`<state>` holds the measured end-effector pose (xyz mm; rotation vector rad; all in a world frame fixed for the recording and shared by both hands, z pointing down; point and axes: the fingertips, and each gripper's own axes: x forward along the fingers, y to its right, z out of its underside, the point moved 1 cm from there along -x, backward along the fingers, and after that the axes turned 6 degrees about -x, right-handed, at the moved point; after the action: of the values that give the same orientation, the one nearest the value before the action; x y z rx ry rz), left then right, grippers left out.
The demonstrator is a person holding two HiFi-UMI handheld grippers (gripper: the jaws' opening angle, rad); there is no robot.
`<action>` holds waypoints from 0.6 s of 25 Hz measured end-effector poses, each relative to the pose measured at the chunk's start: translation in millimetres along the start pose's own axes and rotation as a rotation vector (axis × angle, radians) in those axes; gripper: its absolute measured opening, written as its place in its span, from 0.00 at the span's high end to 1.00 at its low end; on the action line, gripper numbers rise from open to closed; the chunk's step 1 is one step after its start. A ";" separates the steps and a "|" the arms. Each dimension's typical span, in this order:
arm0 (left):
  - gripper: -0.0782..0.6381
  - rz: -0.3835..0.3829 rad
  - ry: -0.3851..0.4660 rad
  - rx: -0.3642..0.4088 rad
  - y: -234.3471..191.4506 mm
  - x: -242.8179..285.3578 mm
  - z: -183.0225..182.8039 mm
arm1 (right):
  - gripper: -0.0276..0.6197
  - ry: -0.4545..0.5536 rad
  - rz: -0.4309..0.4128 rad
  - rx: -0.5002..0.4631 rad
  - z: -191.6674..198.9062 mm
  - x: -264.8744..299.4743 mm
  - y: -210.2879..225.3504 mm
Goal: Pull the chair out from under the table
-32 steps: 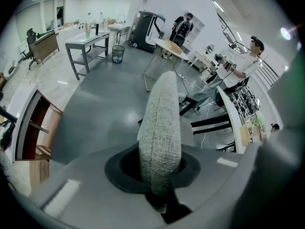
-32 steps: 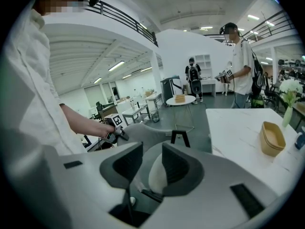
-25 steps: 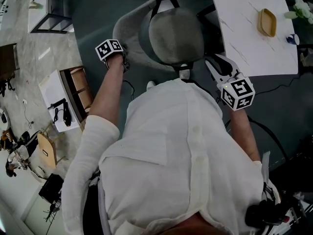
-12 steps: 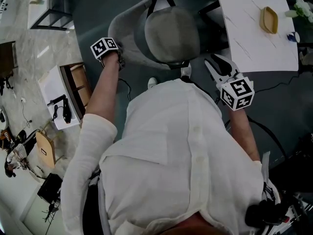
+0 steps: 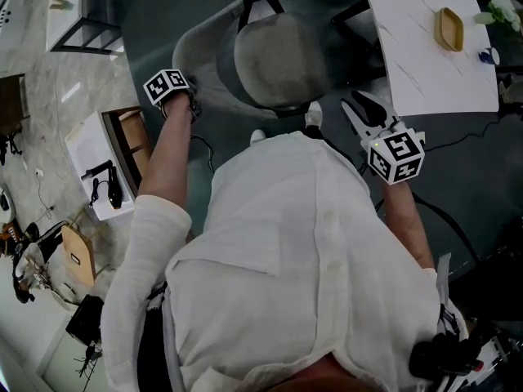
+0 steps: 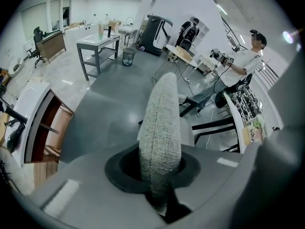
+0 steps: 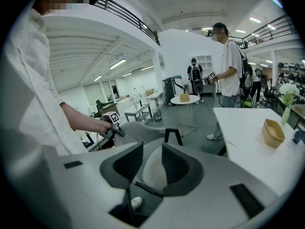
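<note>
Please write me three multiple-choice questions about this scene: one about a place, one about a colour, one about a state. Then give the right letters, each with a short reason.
1. Where is the wooden bowl?
A) on the white table
B) on a sofa
C) on a stool

2. What colour is the fabric of the chair?
A) red
B) grey
C) yellow

3. In what state is the left gripper?
A) open and empty
B) shut on the table's edge
C) shut on the chair's backrest

Answers: 1 A, the bowl stands on the tabletop; 2 B, seat and backrest are both grey; 3 C, its jaws clamp the backrest's edge.
</note>
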<state>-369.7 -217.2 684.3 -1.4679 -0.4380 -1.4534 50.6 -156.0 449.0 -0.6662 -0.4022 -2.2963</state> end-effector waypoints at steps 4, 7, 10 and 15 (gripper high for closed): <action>0.80 -0.001 -0.003 -0.005 -14.9 -6.2 -0.1 | 0.78 0.001 -0.001 0.003 1.1 3.3 -12.0; 0.80 -0.005 -0.005 -0.005 -19.3 -7.6 -1.5 | 0.78 0.002 -0.002 0.006 1.8 4.2 -13.3; 0.80 -0.011 -0.004 -0.005 -24.2 -9.6 -2.4 | 0.78 0.006 -0.002 0.010 4.2 3.0 -13.7; 0.80 -0.022 0.002 -0.007 -41.7 -16.0 -7.3 | 0.78 0.006 0.005 0.017 10.0 1.8 -23.9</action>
<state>-410.8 -198.5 684.2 -1.4714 -0.4497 -1.4751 36.2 -135.5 455.9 -0.6512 -0.4164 -2.2877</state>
